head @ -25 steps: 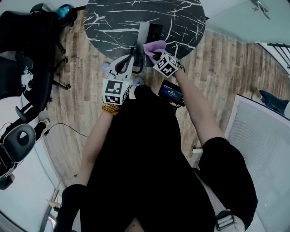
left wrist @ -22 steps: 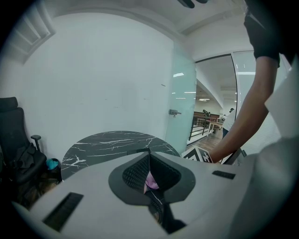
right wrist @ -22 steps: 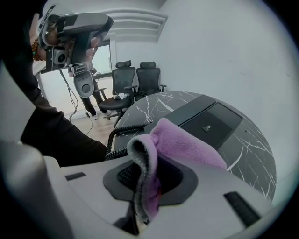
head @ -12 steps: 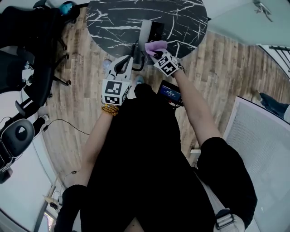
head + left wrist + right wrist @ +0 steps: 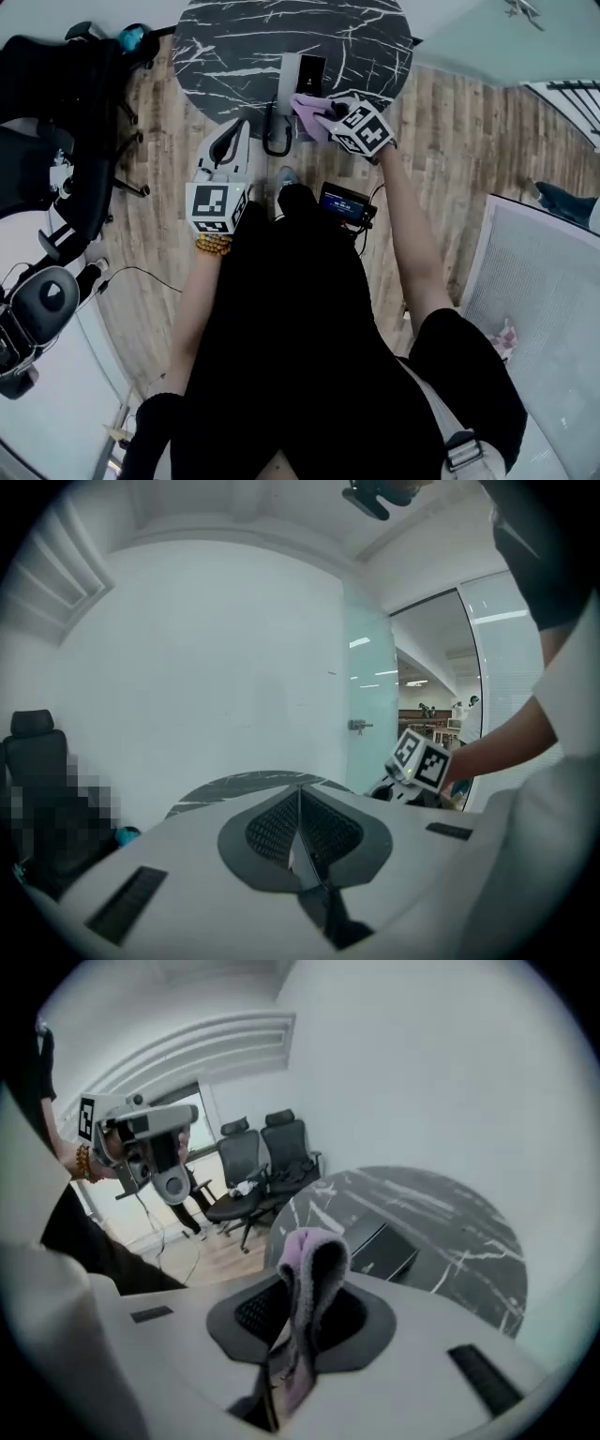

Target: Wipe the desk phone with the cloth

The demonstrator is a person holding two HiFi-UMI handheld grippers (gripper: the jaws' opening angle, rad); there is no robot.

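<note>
Seen from your head, a round black marble table (image 5: 234,47) stands on a wood floor (image 5: 450,141). The desk phone (image 5: 305,70) sits on the table, close to the edge nearest you.

Your right gripper (image 5: 323,111) reaches over that near edge of the table. Its jaws are clenched on a lilac cloth (image 5: 307,105), which hangs over the end of the phone closest to the table's rim. Whether the cloth touches the phone cannot be told. In the right gripper view the cloth (image 5: 314,1260) stands folded up between the jaws of the right gripper (image 5: 300,1314), with the phone (image 5: 380,1251) beyond it on the table (image 5: 450,1232).

Your left gripper (image 5: 234,141) is off the table, over the floor just beside its near edge. In the left gripper view the jaws of the left gripper (image 5: 300,799) are pressed together with nothing between them.

Black office chairs (image 5: 56,141) stand on the floor to the table's left. A small lit screen (image 5: 342,202) sits against your body, on the near side of the table.
</note>
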